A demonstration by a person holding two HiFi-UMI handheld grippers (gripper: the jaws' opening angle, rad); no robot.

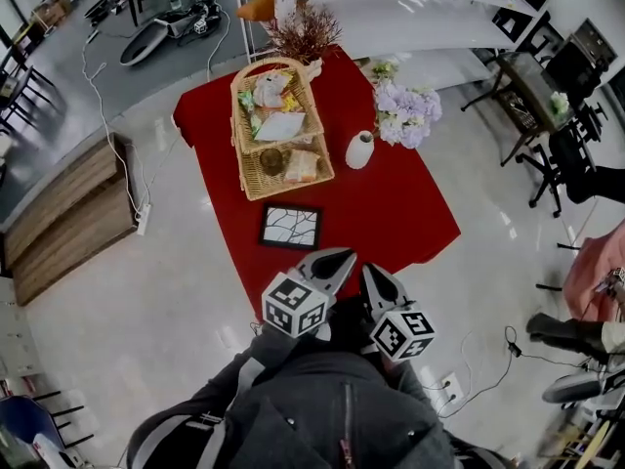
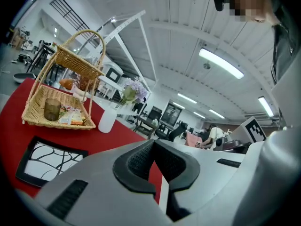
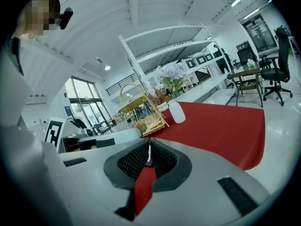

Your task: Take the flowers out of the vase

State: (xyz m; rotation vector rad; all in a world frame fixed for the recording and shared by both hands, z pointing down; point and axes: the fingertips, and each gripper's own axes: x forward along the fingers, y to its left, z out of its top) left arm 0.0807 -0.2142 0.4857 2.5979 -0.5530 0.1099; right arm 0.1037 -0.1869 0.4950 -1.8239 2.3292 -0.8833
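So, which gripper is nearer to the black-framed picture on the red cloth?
Left. The left gripper is at the near edge of the red cloth, close beside the black-framed picture. The right gripper is on the left gripper's other side, farther from it.

A table [image 1: 400,218] under a red cloth bears a wicker basket [image 1: 252,182], a white vase [image 1: 359,149] and a framed picture [image 1: 290,227].
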